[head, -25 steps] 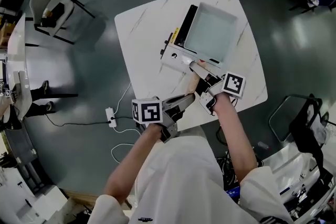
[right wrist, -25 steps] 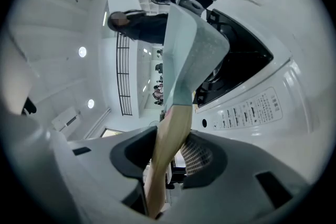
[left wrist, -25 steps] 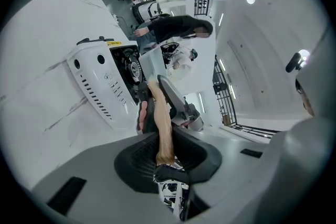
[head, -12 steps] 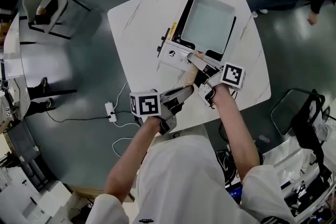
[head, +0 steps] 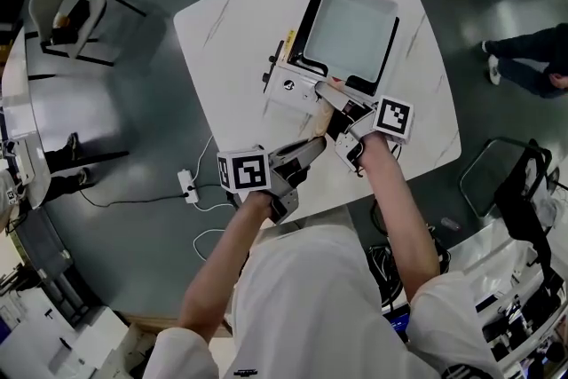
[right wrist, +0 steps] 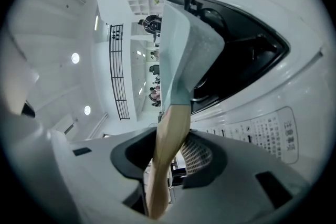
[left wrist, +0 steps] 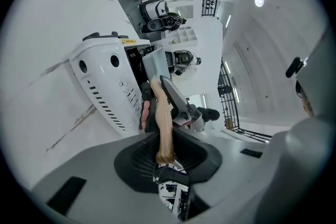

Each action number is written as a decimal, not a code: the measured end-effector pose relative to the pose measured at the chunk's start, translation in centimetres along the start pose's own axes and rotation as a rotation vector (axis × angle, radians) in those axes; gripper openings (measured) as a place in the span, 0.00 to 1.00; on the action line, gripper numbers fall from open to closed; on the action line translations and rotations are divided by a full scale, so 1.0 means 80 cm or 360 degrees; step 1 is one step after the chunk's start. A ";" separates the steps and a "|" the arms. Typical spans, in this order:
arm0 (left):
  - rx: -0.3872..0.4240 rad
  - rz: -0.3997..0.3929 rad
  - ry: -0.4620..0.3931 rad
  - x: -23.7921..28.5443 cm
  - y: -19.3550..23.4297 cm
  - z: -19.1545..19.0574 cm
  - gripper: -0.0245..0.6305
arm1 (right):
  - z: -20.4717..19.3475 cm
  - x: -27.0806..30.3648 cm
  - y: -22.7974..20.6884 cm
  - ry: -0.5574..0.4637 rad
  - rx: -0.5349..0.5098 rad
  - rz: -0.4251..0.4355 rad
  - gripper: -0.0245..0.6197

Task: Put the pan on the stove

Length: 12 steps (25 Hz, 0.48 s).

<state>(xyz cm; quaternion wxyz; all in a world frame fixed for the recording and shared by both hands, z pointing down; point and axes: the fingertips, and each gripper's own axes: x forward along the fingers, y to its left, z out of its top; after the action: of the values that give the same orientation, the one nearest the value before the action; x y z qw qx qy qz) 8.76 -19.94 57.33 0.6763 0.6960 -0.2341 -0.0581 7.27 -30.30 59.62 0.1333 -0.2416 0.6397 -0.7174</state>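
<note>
A square pale pan (head: 352,24) rests on the black top of a white stove (head: 291,88) on the marble table (head: 226,22). Its wooden handle (head: 322,114) sticks out towards me over the stove's front. My right gripper (head: 343,114) grips the handle near the pan, and its jaws are closing on the wood. My left gripper (head: 313,150) is shut on the handle's free end. In the left gripper view the handle (left wrist: 164,118) runs from my left gripper (left wrist: 167,159) past the stove (left wrist: 105,89). In the right gripper view the handle (right wrist: 170,139) leads from my right gripper (right wrist: 167,162) to the pan (right wrist: 186,55).
The table's near edge (head: 319,207) is close under my hands. A power strip (head: 187,187) with cables lies on the floor to the left. A chair (head: 62,9) stands far left and a person's legs (head: 532,67) show at the right.
Both grippers keep their hold on the handle and the pan stays on the stove. The view has shifted a little. A person beyond the table has walked round to the right.
</note>
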 end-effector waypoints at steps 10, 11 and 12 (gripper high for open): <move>-0.0093 -0.0068 -0.0021 0.000 -0.002 -0.002 0.22 | 0.001 0.005 0.007 -0.0014 -0.0032 0.0015 0.37; -0.0091 -0.0083 -0.0021 0.000 -0.005 -0.002 0.25 | 0.001 0.005 0.008 -0.0016 -0.0050 0.0011 0.39; -0.0083 -0.0091 -0.0024 0.000 -0.006 -0.003 0.27 | 0.000 0.005 0.010 -0.0017 -0.0075 0.0002 0.42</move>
<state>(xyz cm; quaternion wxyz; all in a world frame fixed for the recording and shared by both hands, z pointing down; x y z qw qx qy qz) 8.96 -19.76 56.85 0.6904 0.6841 -0.2177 -0.0889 6.81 -30.64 58.94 0.1315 -0.2479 0.6559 -0.7007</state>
